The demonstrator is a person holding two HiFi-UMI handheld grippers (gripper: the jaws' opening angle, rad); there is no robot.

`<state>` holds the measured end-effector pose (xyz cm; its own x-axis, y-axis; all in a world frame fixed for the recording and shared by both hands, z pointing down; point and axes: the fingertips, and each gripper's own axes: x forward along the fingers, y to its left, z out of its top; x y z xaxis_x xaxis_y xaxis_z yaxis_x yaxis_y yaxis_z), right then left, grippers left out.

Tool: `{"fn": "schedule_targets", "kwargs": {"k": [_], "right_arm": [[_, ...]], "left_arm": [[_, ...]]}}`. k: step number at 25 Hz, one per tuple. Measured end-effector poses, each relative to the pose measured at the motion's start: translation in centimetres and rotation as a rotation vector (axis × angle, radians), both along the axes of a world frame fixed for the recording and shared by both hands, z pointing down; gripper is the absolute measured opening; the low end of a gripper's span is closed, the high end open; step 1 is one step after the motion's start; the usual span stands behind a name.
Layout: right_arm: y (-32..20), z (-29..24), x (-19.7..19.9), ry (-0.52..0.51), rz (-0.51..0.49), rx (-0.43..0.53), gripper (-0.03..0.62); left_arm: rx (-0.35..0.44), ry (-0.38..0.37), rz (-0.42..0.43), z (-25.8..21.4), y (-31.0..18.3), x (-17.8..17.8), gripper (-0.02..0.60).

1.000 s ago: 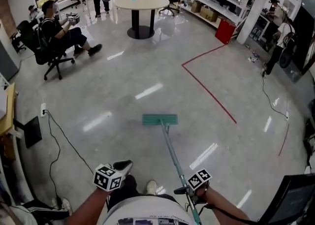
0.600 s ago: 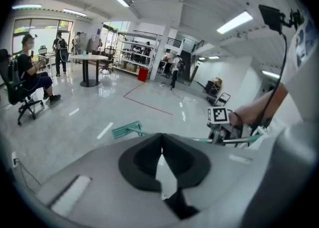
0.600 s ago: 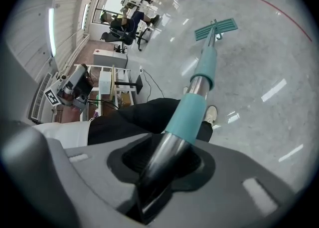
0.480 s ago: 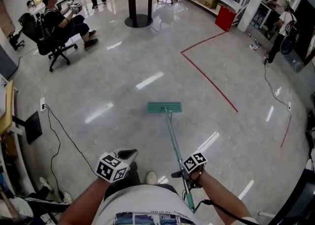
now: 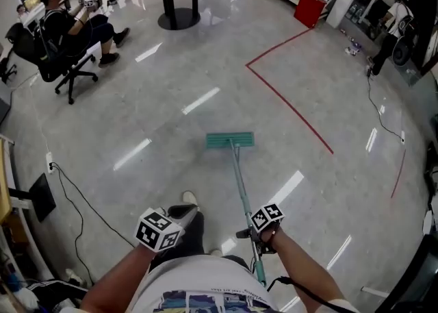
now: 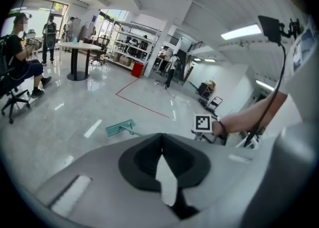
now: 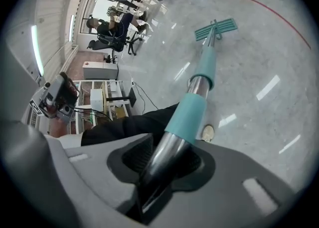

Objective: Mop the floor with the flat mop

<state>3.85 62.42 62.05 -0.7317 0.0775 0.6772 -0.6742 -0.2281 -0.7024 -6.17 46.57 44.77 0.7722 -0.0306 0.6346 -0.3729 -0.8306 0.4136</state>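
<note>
Flat mop head slid farther toward 12 o'clock, stroke's progressing; right tool clamps the handle, left tool closed, empty.

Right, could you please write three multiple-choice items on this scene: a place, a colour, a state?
1. In the head view, the mop head lies: A left of the red floor line; B on it; C right of it.
2. The mop head is: A yellow; B teal; C red.
3. The mop handle is gripped by: A left only; B right only; C both.
Answers: 1A, a gap separates them. 2B, teal on grey. 3B, right gripper shut on it, left gripper shut, empty.
</note>
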Motion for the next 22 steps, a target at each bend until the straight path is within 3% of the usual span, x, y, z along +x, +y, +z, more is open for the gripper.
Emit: {"fn": "schedule_targets", "kwargs": {"k": [9,19,22], "right_arm": [[-14.8,-1.1,4.3,0.032,0.013,-0.01,0.118],[-29.0,3.1,6.9,-0.02,0.047,-0.043,0.118],[-33.6,5.3,9.5,-0.031,0.021,-0.081,0.118]], "left_arm": [[0.01,0.052,-0.006,-2.7,-16.6,2.5,0.005],[-0.032,0.052,-0.112,-1.1,-26.7,3.8,0.005],[-0.041,0.029,-0.159,-1.1,-30.9,6.3,0.005]]}}
